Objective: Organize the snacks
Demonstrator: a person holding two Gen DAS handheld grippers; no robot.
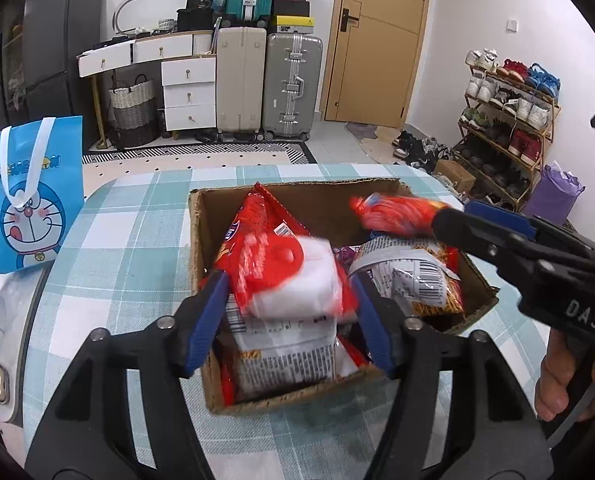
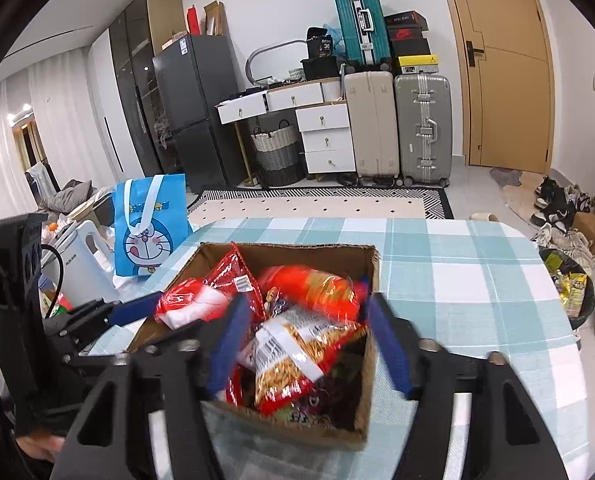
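An open cardboard box (image 1: 297, 190) full of snack packets stands on the checked tablecloth (image 1: 117, 240). My left gripper (image 1: 291, 312) hangs over the box's near end, jaws wide. A blurred red and white packet (image 1: 289, 272) lies between the fingers, and the pads do not press on it. My right gripper (image 2: 309, 336) is open over the same box (image 2: 289, 246), with a blurred orange-red packet (image 2: 313, 288) just beyond its fingers. In the left wrist view that packet (image 1: 393, 214) sits off the right gripper's (image 1: 453, 214) tips. A packet of noodle sticks (image 2: 293, 360) lies on top of the pile.
A blue cartoon gift bag (image 1: 33, 200) stands at the table's left end, with a white kettle (image 2: 85, 264) beside it. A hand (image 1: 557, 380) holds the right gripper's handle. Suitcases, drawers and a shoe rack stand beyond the table.
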